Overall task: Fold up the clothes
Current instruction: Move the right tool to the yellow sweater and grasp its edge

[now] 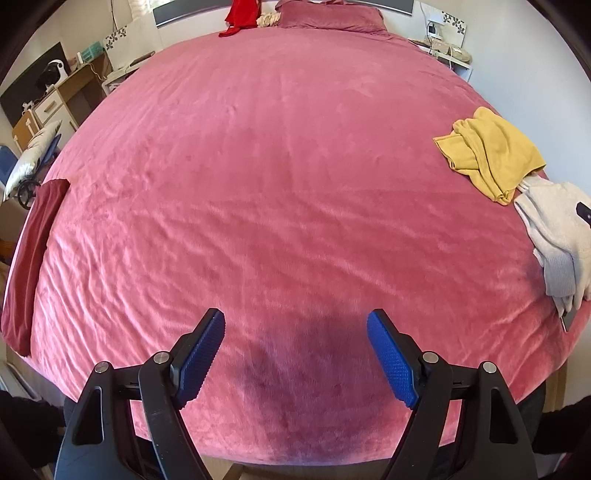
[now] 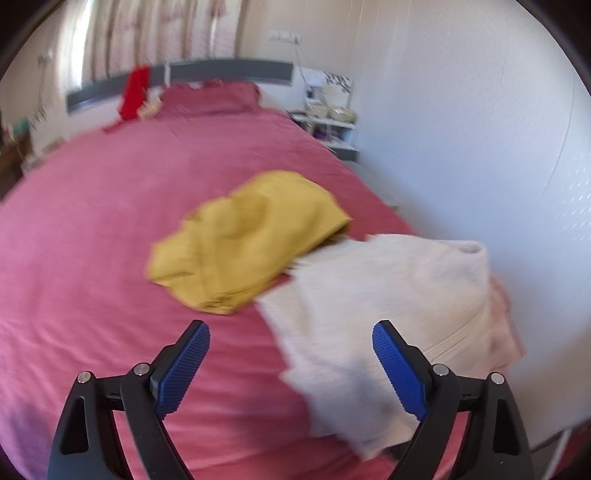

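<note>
Your left gripper [image 1: 295, 325] hangs over the near end of the bed [image 1: 280, 166], tilted down at the pink cover, with its fingers [image 1: 207, 350] wide apart and only bare cover between them. Your right gripper [image 2: 291, 336] also has its fingers [image 2: 399, 369] spread wide, gripping nothing; the white sweater [image 2: 369, 314] lies on the bed under and past the right finger, though the view is too blurred to say whether that finger touches it.

The clothes sit along the bed's right edge. The yellow garment [image 2: 251, 243] lies crumpled there, a little farther up the bed than the sweater, and its near end overlaps the sweater's far end. In the left view the same two pieces, yellow garment [image 1: 491, 155] and white sweater [image 1: 554, 236], show at the bed's right edge, well apart from your left gripper. A dark red cloth [image 1: 33, 251] lies flat along the bed's left edge. At the bed's head, a red garment [image 1: 240, 16] lies beside the pillow [image 1: 328, 16].
</note>
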Demonstrator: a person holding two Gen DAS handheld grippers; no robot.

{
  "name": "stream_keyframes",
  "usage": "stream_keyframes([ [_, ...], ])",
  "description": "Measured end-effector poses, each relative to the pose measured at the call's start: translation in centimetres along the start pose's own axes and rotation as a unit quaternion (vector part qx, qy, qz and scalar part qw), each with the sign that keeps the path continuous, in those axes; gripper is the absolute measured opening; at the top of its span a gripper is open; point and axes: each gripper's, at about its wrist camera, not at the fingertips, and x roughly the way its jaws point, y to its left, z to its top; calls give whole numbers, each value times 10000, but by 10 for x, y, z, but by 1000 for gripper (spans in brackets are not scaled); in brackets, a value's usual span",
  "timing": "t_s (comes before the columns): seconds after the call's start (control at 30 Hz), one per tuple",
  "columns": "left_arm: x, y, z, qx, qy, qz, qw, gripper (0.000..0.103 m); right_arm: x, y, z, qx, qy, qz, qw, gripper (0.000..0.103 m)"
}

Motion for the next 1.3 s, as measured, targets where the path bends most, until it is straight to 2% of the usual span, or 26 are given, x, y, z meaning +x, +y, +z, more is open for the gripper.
stream_keyframes([
  [0.2, 5, 0, -2, -7, 101, 40, 9999, 81, 31, -20, 7, -125, 333, -442, 9984, 92],
  [0.33, 7, -3, -2, 23, 134, 83, 9999, 81, 33, -20, 5, -46, 315, -351, 9989, 92],
  [0.5, 10, -6, -2, 120, 211, 121, 9996, 81, 33, -7, 16, -5, 244, 12, 9997, 92],
  [0.67, 14, -1, -4, 122, 233, 248, 9993, 81, 56, 13, 44, 131, 86, 698, 9974, 92],
  [0.77, 20, 5, -4, 76, 313, 335, 9989, 81, 88, 31, 58, 395, 246, 1296, 9905, 92],
  [0.83, 24, 10, -4, 43, 373, 407, 9985, 81, 111, 46, 64, 469, 413, 1480, 9870, 92],
  [1.03, 40, 27, -4, -106, 593, 592, 9964, 81, 170, 98, 77, -214, 648, 1040, 9922, 92],
  [1.13, 49, 33, -6, -163, 711, 617, 9954, 81, 199, 111, 73, -356, 1032, 846, 9904, 92],
  [1.2, 54, 36, -8, -177, 782, 641, 9947, 81, 212, 108, 69, -231, 1058, 990, 9892, 101],
  [1.3, 58, 40, -10, -214, 852, 597, 9943, 81, 220, 105, 67, -119, 1183, 1202, 9856, 103],
])
